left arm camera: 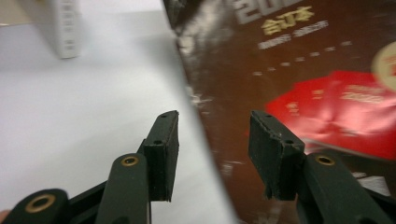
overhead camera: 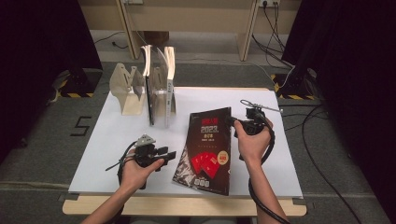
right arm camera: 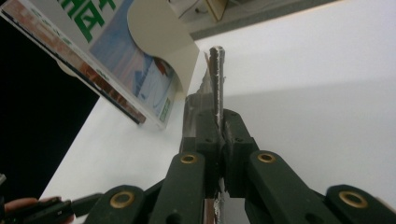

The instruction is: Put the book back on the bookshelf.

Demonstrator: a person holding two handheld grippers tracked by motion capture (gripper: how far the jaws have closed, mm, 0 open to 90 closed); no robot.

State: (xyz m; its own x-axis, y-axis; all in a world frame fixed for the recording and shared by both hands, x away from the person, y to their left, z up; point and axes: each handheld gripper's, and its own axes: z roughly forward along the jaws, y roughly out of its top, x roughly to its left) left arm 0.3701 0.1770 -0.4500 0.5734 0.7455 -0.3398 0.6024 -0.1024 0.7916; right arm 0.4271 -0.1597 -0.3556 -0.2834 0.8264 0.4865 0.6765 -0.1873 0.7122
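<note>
- High view: my right gripper (overhead camera: 232, 122) pinches the right edge of the dark magazine (overhead camera: 208, 148), near its far right corner. That side is tilted up off the white board (overhead camera: 116, 135) while the left edge rests on it. The magazine lies at the middle of the board, close to its near edge.
- High view: my left gripper (overhead camera: 169, 155) lies low just beside the magazine's left edge, jaws pointing toward it. At the far left corner of the board stands the rack (overhead camera: 128, 91), with two upright books (overhead camera: 159, 86) in its right-hand slots.
- Left gripper view: my jaws stand apart with nothing pressed between them. The magazine's (left arm camera: 299, 70) left edge runs through the gap ahead of the pads (left arm camera: 163, 149), not yet gripped. One white book (left arm camera: 65, 28) shows at the far left.
- Right gripper view: my jaws are clenched on the magazine's edge (right arm camera: 217, 79), seen thin and end-on, rising from between the pads. A book with green lettering (right arm camera: 107, 51) and a rack divider stand beyond.
- Step in hand, as I judge it: I am lifting the magazine, probably to stand it in the rack with the books.
- Next move calls for closing the left jaws on the left edge, then raising both sides evenly, turning it upright and steering toward a free slot without knocking the standing books.
</note>
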